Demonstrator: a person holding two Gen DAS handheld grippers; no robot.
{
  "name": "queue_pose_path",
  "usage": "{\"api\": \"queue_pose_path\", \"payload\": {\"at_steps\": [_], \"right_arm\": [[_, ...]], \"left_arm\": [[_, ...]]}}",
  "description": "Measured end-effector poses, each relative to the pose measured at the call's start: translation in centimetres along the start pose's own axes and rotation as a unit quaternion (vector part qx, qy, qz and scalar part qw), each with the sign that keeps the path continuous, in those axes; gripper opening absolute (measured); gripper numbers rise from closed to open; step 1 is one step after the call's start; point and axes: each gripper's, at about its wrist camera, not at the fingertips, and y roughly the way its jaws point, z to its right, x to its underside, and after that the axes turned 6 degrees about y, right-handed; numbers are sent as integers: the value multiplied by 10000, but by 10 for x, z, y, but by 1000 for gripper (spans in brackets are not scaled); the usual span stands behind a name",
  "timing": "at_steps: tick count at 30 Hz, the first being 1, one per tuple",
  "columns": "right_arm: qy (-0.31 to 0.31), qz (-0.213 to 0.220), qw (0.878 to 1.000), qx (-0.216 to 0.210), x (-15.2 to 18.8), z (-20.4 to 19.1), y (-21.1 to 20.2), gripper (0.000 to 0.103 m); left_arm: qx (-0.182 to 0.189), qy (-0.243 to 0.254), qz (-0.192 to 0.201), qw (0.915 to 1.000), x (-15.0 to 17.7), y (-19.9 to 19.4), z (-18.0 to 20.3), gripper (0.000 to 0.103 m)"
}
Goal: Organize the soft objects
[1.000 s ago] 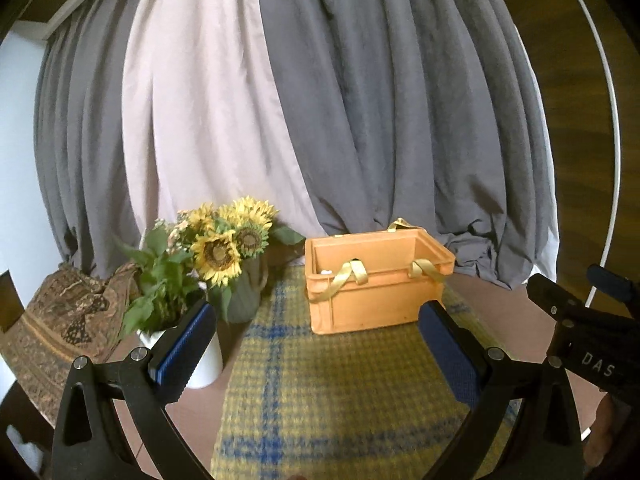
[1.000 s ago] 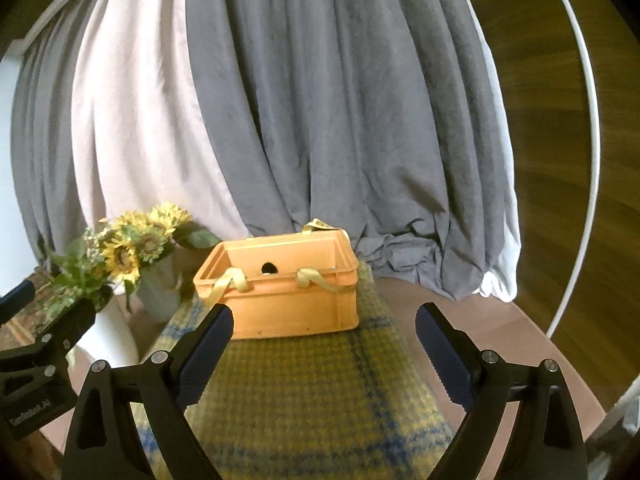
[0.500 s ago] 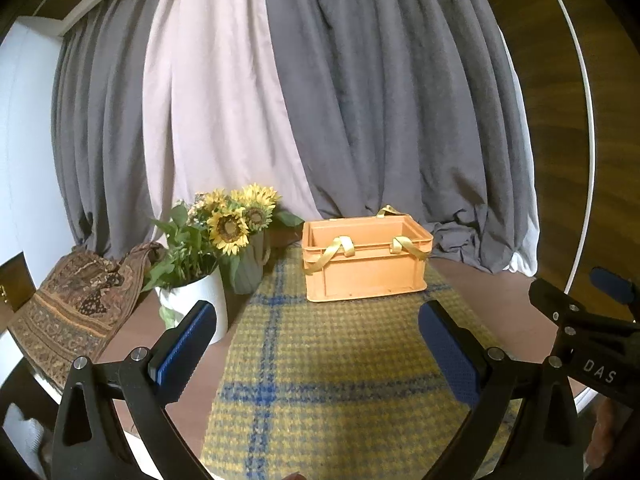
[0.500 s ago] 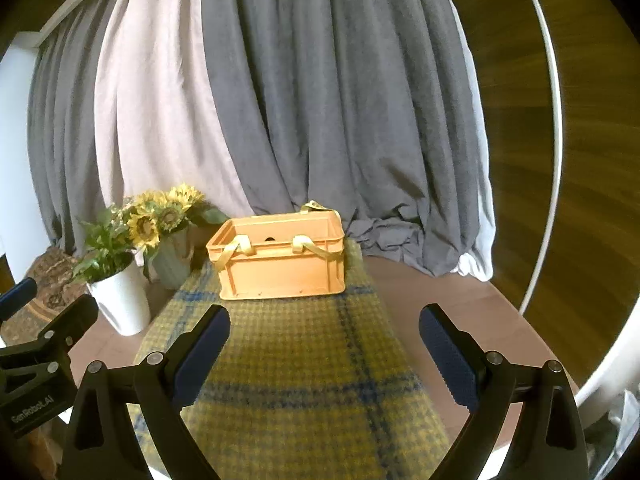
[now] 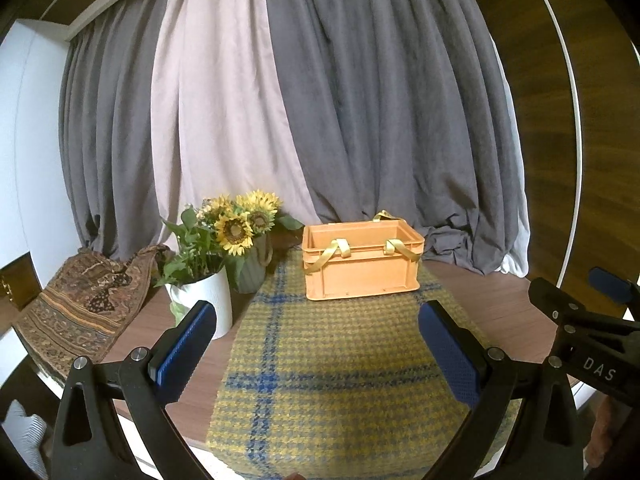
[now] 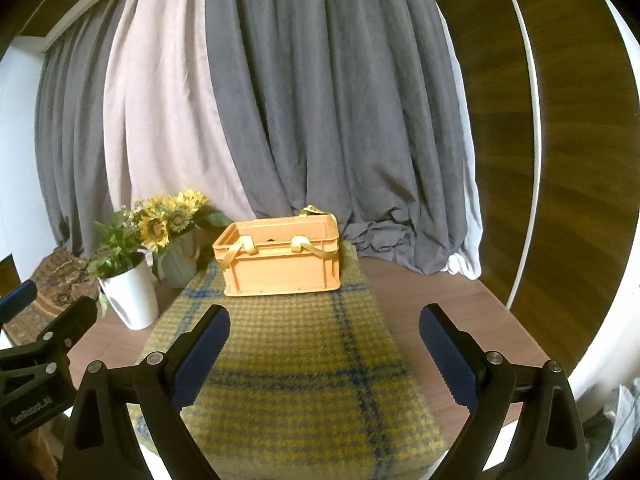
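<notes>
An orange plastic crate (image 5: 362, 266) (image 6: 282, 262) with yellow strap handles (image 5: 334, 254) draped over its front rim stands at the far end of a yellow and blue plaid cloth (image 5: 340, 364) (image 6: 288, 368). Something dark shows just inside the crate's back wall in the right wrist view. My left gripper (image 5: 316, 354) hangs open over the near part of the cloth, nothing between its blue pads. My right gripper (image 6: 322, 356) is likewise open and holds nothing. Each gripper shows at the edge of the other's view.
A white pot of greenery (image 5: 204, 300) and a dark vase of sunflowers (image 5: 252, 264) stand left of the cloth. A patterned brown textile (image 5: 84, 300) drapes over the table's left edge. Grey and pale curtains (image 5: 320, 100) hang behind the brown table (image 5: 480, 300).
Both grippers have drawn back from the crate, which now looks smaller and farther off. More of the plaid cloth and table has come into view. Both stay open.
</notes>
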Motion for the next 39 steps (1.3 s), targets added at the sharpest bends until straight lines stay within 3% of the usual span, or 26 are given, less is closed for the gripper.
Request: {"api": "queue_pose_path", "payload": {"at_steps": [39], "right_arm": [[24, 33, 10000, 9, 2, 17, -15, 97]], "left_arm": [[52, 38, -3, 10000, 1, -12, 12, 103]]}}
